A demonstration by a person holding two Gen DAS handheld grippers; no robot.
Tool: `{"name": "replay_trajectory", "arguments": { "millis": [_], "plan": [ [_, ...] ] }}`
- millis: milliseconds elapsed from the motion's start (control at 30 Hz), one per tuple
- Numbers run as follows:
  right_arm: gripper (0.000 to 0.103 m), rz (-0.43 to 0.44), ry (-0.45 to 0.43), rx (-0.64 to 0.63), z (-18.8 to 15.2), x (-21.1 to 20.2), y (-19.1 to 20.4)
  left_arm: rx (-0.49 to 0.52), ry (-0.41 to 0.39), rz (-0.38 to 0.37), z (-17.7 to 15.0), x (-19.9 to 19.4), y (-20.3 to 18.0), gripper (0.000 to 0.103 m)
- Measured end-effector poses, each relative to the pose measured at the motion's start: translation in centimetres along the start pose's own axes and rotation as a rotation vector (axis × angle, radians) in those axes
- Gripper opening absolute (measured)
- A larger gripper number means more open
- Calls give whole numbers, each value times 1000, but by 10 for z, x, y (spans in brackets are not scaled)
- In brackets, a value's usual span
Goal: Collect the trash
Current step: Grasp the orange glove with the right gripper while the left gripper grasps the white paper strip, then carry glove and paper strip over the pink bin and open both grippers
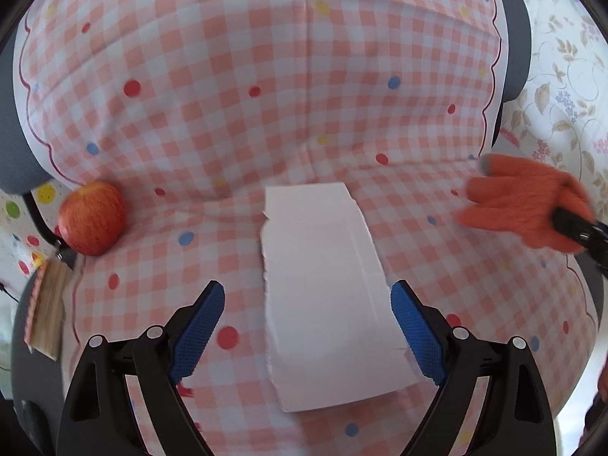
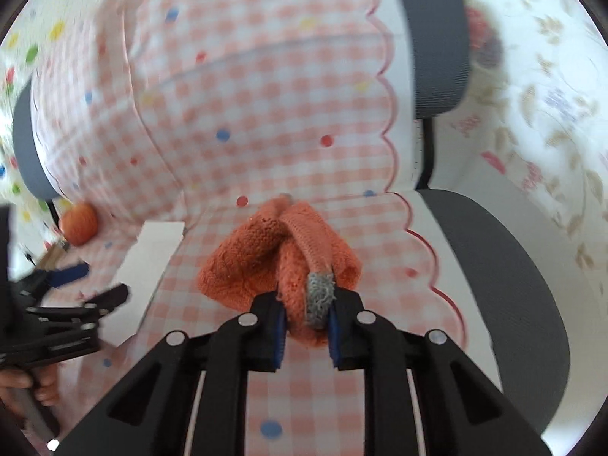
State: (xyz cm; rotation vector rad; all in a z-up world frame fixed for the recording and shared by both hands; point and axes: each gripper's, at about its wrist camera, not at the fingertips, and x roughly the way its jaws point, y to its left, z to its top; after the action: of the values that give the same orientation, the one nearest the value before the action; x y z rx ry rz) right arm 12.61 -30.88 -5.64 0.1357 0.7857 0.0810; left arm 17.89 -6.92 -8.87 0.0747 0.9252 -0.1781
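Note:
A torn white sheet of paper (image 1: 323, 296) lies flat on the pink checked cloth (image 1: 266, 95) over a chair seat. My left gripper (image 1: 307, 300) is open, its blue pads either side of the sheet's near half, just above it. An orange knitted glove (image 2: 273, 250) with a grey fingertip is bunched between the blue pads of my right gripper (image 2: 306, 328), which is shut on it. In the left wrist view the glove (image 1: 528, 201) shows at the right edge, held by the right gripper's dark tips. The paper (image 2: 152, 254) and the left gripper (image 2: 87, 285) appear at the left of the right wrist view.
A red apple (image 1: 93, 218) rests at the seat's left edge, beside a small wooden brush-like thing (image 1: 47, 311). The grey chair seat (image 2: 505, 296) and backrest (image 2: 433, 38) show past the cloth's scalloped border. Floral fabric (image 1: 566, 87) hangs at the right.

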Motion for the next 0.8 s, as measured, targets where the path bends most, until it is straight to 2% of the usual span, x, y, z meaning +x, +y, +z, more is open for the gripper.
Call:
{"name": "replay_trajectory", "arguments": {
  "millis": [100, 200, 333, 367, 667, 700, 800],
  "plan": [
    [17, 13, -10, 8, -9, -16, -4, -29, 26, -25, -10, -2, -2, 89],
    [17, 12, -15, -5, -18, -22, -1, -40, 17, -41, -22, -12, -6, 89],
    [17, 37, -8, 8, -28, -23, 3, -24, 34, 21, -33, -8, -13, 89],
    [17, 39, -7, 10, -30, -23, 4, -27, 16, 30, -34, -9, -14, 89],
    [17, 46, 4, 27, -40, -21, 9, -57, -11, 72, -39, -12, -19, 87],
    [17, 46, 4, 27, -41, -21, 9, -51, -13, 77, -40, -12, -19, 86],
    [17, 49, 5, 25, -43, -22, 12, -23, -13, 111, -40, -14, -19, 72]
  ]
}}
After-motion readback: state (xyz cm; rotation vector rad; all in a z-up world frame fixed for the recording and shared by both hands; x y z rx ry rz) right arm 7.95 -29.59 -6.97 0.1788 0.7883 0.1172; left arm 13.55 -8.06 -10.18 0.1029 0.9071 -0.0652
